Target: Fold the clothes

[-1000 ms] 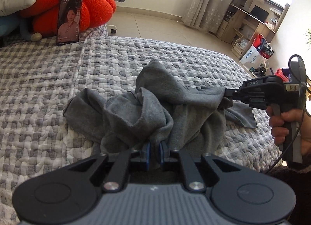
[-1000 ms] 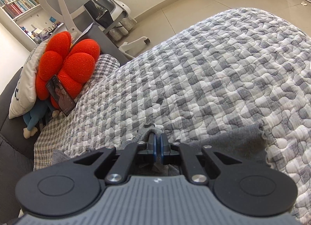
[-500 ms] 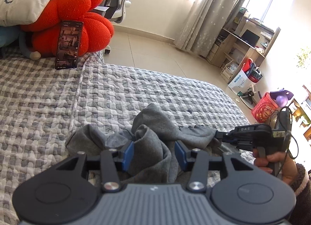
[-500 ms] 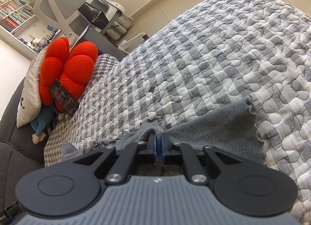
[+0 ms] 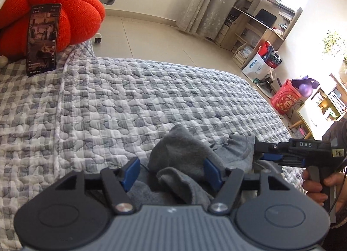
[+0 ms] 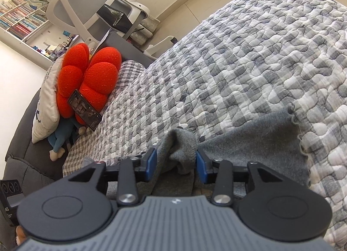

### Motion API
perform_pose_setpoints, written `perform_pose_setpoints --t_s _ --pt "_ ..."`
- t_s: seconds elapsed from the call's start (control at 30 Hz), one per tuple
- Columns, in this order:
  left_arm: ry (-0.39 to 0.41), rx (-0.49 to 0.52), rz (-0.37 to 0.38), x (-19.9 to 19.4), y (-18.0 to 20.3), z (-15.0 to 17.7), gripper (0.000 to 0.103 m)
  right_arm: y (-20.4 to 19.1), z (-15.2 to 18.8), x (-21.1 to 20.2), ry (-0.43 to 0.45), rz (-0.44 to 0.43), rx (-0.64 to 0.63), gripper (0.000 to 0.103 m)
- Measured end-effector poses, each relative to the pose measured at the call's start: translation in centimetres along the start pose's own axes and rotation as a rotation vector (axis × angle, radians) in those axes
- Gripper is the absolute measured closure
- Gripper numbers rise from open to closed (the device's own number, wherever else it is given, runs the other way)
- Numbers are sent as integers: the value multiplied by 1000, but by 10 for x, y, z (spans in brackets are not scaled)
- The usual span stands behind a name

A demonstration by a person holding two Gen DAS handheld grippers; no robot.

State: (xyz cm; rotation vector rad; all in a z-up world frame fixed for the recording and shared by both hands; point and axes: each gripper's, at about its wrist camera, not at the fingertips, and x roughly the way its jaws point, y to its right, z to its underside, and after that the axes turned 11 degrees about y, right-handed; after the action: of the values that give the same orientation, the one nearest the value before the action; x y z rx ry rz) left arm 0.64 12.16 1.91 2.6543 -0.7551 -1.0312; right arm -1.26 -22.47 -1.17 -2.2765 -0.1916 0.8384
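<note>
Grey garment (image 5: 186, 155) bunched in a heap on the quilt (image 5: 151, 99), near its front edge; not yet flattened. Left gripper (image 5: 171, 173) opening, cloth between the pads, unpinched. Right gripper (image 6: 176, 163) likewise opening around a fold, grip released. Judged: letting go to regrasp. Phone (image 5: 42, 38) propped against red cushion (image 5: 71, 8), well apart.

Opening left tool (image 5: 171, 171) over grey garment (image 5: 184, 153)
</note>
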Motion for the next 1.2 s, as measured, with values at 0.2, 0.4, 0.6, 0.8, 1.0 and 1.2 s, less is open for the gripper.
perform_pose_setpoints --t_s 0.2,0.4,0.6,0.8,1.0,1.2 --pt "7 -26 38 20 3 6 80 -17 7 16 -9 5 -142 71" --pt "97 -7 -39 10 16 9 92 -25 7 10 42 3 -201 90" --pt "259 19 -98 -42 37 -10 94 -55 -5 -14 161 -14 -279 91" --pt "458 25 -134 -101 58 -25 94 -95 -23 -62 321 -59 -373 94" --pt "611 77 -123 -153 87 -36 96 -128 -31 -109 460 -104 -463 95" --pt "741 170 -170 -200 120 -44 97 -143 -34 -145 564 -140 -492 95"
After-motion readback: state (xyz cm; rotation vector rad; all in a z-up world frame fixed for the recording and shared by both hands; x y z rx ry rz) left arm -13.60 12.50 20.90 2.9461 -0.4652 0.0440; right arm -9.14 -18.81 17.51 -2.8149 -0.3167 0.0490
